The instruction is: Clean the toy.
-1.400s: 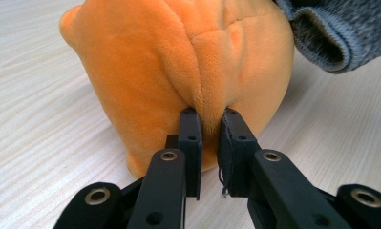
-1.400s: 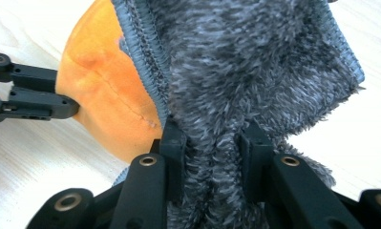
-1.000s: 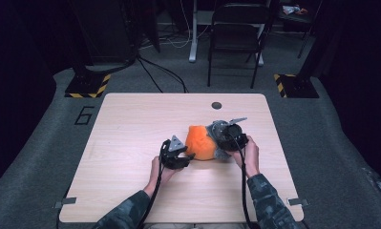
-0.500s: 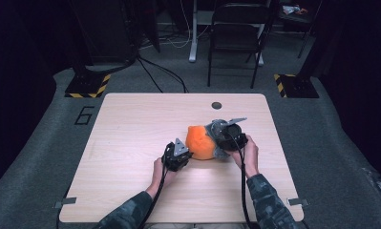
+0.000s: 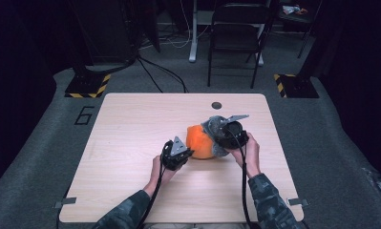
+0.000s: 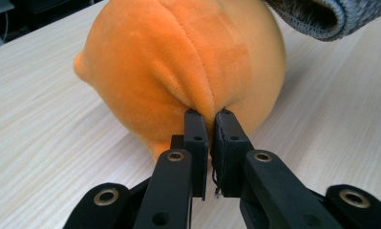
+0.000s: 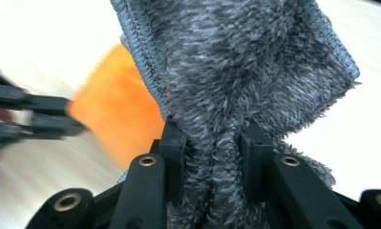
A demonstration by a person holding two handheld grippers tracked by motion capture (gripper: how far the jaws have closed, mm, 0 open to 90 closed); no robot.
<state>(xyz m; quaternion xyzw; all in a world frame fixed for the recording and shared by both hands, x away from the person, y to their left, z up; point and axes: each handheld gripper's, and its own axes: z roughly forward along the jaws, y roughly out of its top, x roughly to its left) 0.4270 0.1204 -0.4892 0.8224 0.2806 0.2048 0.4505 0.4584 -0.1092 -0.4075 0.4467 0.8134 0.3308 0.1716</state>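
**Orange plush pinched, grey cloth gripped: wipe/cover step in hand**

Orange plush ball (image 6: pixel 178 71) is our landmark. Left gripper (image 6: pixel 208 125) has its jaws nearly closed, only a thin slit between them, nipping a fold of the plush skin low on its near side. The fabric puckers into the pinch, so we read that as a real hold, not just contact.

Right gripper (image 7: pixel 212 138) has its jaws partway closed on a bunched fold of the grey fuzzy cloth (image 7: pixel 245 62). The pile fills the gap between them. The cloth rises off the jaws with its stitched hem on show, and the plush sits just behind it.

From the high view, the cloth (image 5: pixel 213 128) drapes on the ball's far-right side, touching it. The left gripper (image 5: pixel 177 153) is on the ball's near-left, the right gripper (image 5: pixel 231 133) on its right.

Our judgement: we're steadying the ball with the left while the right works the cloth over it, early to mid step. Next move calls for keeping the left pinch firm and drawing the cloth across the top without rolling the ball. The plush is soft, so the pinch could slip.

The ball rests on a light wood-grain table (image 5: pixel 131 124), a little right of its centre. A dark round grommet (image 5: pixel 216 105) sits beyond the ball near the far edge. Beyond that is grey carpet, a folding chair (image 5: pixel 236 43), cables, and hazard-striped bases either side.
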